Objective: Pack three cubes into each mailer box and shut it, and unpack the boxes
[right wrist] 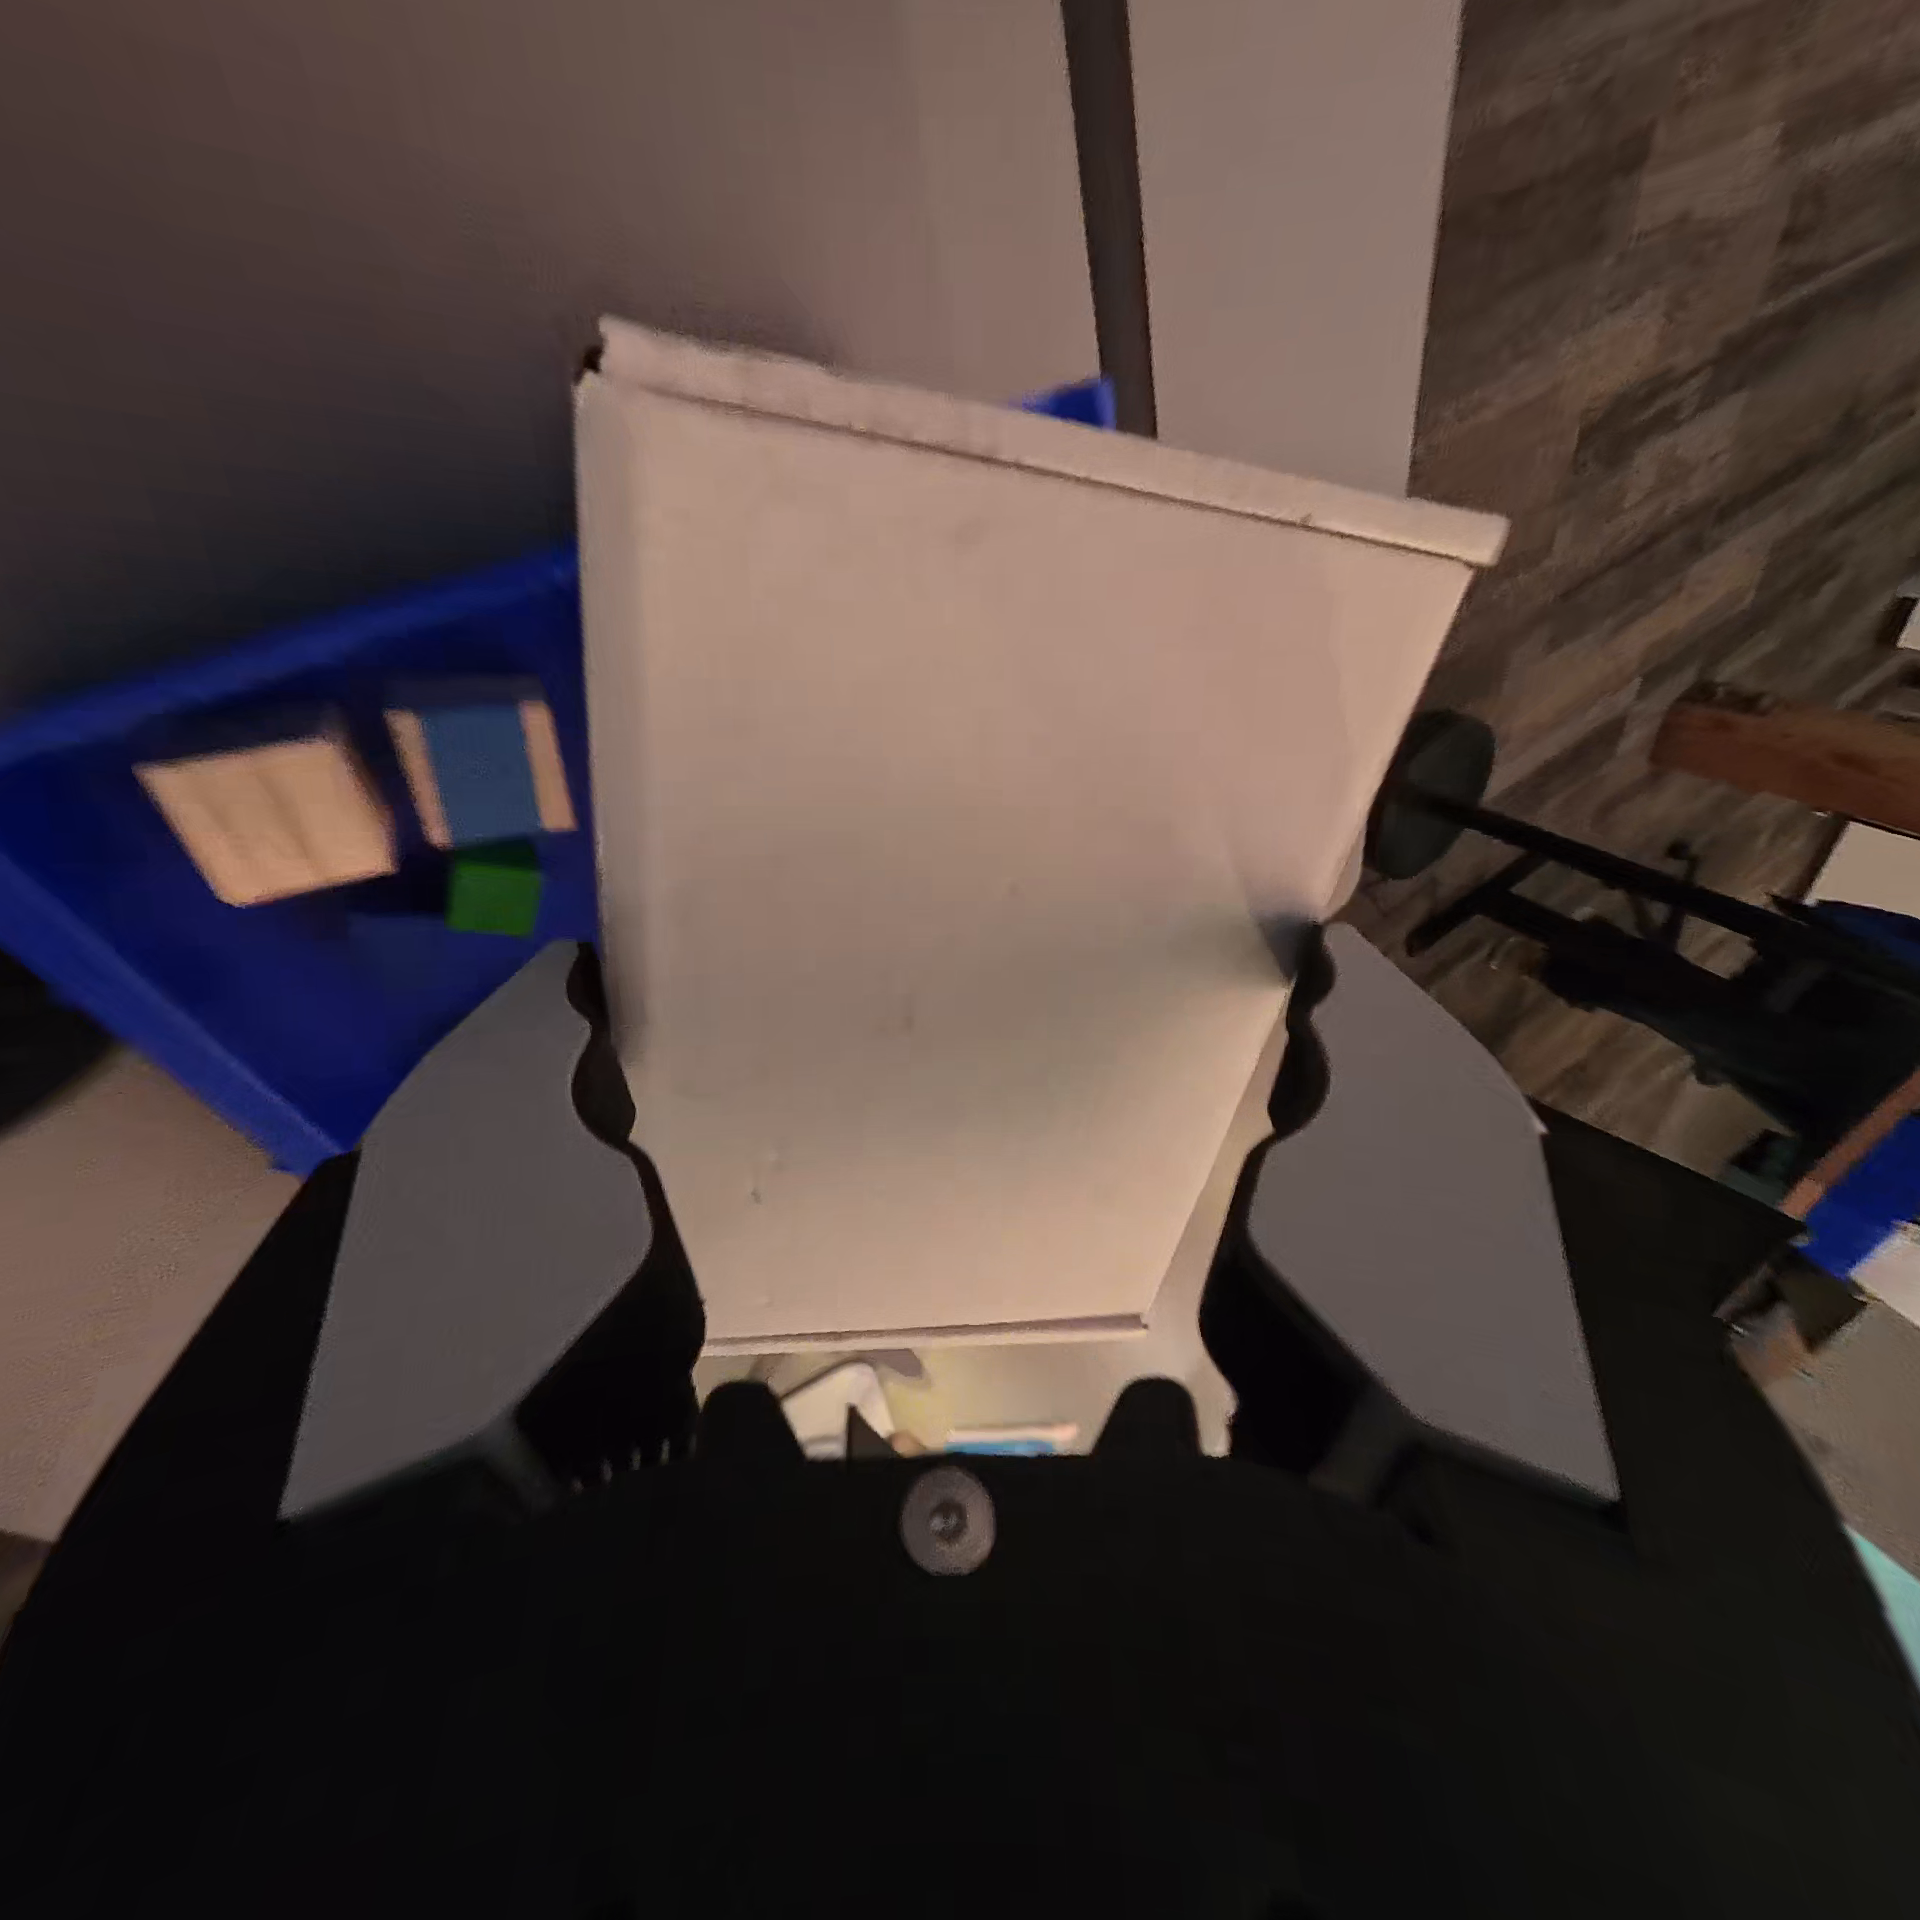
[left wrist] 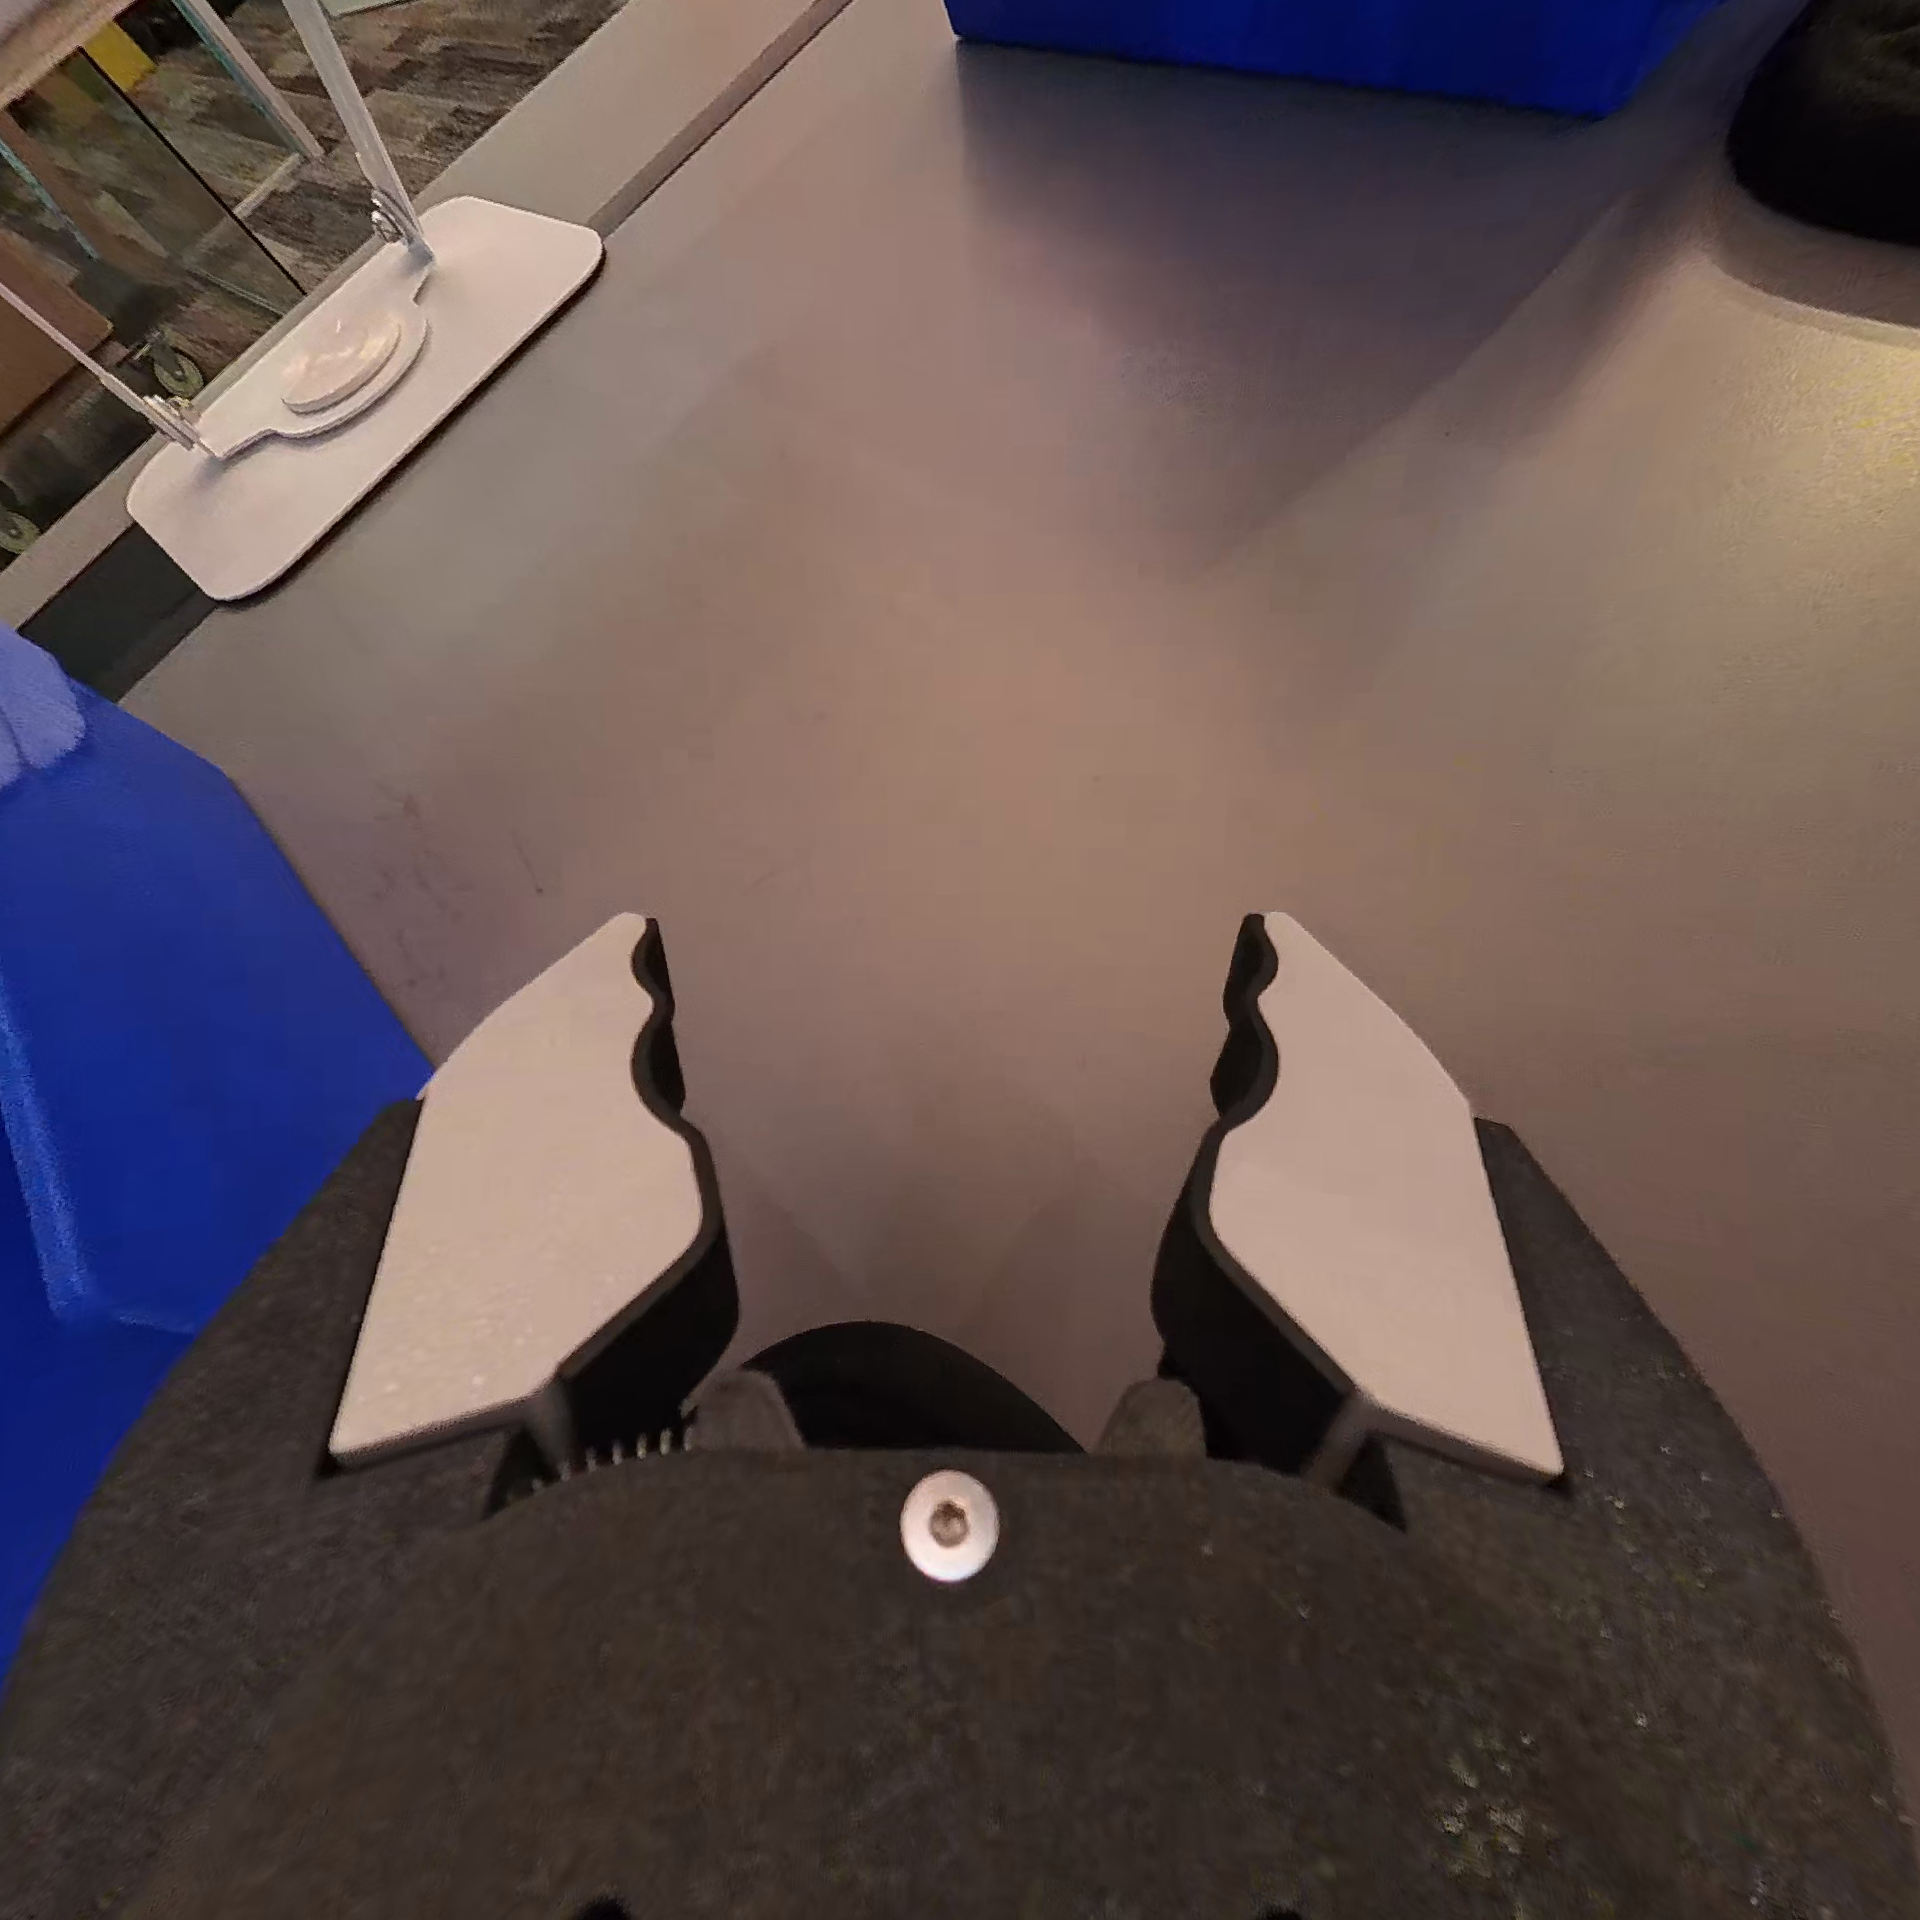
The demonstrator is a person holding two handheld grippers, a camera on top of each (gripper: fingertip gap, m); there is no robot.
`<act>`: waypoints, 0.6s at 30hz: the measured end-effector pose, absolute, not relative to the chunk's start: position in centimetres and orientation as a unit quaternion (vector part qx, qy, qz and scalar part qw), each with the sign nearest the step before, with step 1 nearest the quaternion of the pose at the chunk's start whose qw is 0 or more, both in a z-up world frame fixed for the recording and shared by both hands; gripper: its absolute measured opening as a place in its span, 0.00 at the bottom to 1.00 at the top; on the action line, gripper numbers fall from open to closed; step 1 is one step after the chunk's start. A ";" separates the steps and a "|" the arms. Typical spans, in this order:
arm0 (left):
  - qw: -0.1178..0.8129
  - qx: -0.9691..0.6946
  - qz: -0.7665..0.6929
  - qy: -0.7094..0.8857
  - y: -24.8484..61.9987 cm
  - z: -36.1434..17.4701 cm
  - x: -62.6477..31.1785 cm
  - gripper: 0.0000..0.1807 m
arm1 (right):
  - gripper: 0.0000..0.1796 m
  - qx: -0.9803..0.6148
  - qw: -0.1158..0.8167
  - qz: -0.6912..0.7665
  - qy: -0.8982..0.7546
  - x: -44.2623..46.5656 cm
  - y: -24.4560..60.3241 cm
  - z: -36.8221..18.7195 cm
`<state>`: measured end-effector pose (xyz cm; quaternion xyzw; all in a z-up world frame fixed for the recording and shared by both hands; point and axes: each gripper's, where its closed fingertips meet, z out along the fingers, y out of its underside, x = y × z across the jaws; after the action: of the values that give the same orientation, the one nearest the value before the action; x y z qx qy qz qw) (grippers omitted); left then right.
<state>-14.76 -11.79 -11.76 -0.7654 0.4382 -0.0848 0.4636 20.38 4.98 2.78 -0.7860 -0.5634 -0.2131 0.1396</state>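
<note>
Carrying a flat white cardboard mailer box point(right wrist: 997, 831) in the right tool point(right wrist: 951, 1049), its two dark fingers point(right wrist: 488, 1226) closed against the box's opposite side edges; the panel fills the gap between them and stands up toward the camera, lifted clear of any surface. Box looks shut, one folded seam running along its far edge; contents hidden, so cannot tell whether cubes are inside. Left tool point(left wrist: 951, 1049) spread wide and holding nothing, grey-faced fingers point(left wrist: 540, 1195) hanging over bare grey desk point(left wrist: 1039, 623), touching nothing that shows. Judged step: transport of a box, either a packed one going to a bin or a fresh one coming to the work area; the view is motion-blurred and does not settle which. Next move calls for setting the box flat on the open desk in front of the left tool, or into a bin, with the grip kept square so the panel does not pivot. Outward from the right tool: a blue plastic bin point(right wrist: 260, 987) below and left, with a small green cube point(right wrist: 494, 883), a blue-and-tan block point(right wrist: 483, 774) and a pale tan block point(right wrist: 270, 821) inside. Outward from the left tool: another blue bin point(left wrist: 156, 1039) close at left, a blue bin edge point(left wrist: 1299, 52) at the far desk side, a white flat-based lamp stand point(left wrist: 395, 353) near the desk's far-left edge.
</note>
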 end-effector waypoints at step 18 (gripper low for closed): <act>0.439 -0.771 -0.059 0.459 -11.7 -13.0 -14.6 0.56 | 0.49 -0.664 -0.002 -0.284 -0.692 25.7 7.6 -6.8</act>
<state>-14.59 -11.71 -13.01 -0.7706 0.4587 -0.0592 0.4385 25.73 7.61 -6.79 -0.6641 -0.6916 -0.2839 -0.0016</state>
